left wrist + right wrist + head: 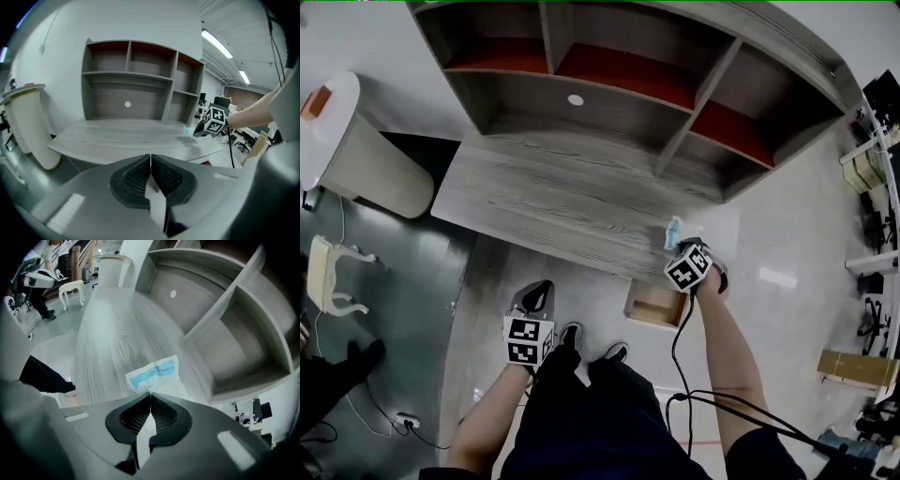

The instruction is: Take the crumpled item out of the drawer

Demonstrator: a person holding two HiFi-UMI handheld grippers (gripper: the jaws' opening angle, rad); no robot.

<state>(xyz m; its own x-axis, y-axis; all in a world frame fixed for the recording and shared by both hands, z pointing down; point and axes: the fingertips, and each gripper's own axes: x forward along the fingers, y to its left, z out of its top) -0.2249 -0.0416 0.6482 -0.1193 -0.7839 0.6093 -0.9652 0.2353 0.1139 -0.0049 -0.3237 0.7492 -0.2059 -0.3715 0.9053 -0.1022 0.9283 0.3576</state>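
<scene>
The crumpled item (157, 372) is a white and blue wrapper. My right gripper (150, 394) is shut on its near edge, and the rest hangs over the grey wooden desk top (112, 343). In the head view the right gripper (681, 247) is over the desk's front right corner, with the wrapper (673, 231) poking out beyond it. The small wooden drawer (655, 305) stands open just below that corner. My left gripper (534, 294) is lower left, off the desk, above the floor. Its jaws are shut with nothing between them (150, 157). The left gripper view also shows the right gripper (206, 129).
A grey hutch with red-backed shelves (619, 75) stands at the back of the desk. A white rounded bin (366, 159) is at the desk's left end, with a white chair (333, 274) beyond it. Cables (712, 398) trail from the right arm. Office clutter (872, 225) lines the right.
</scene>
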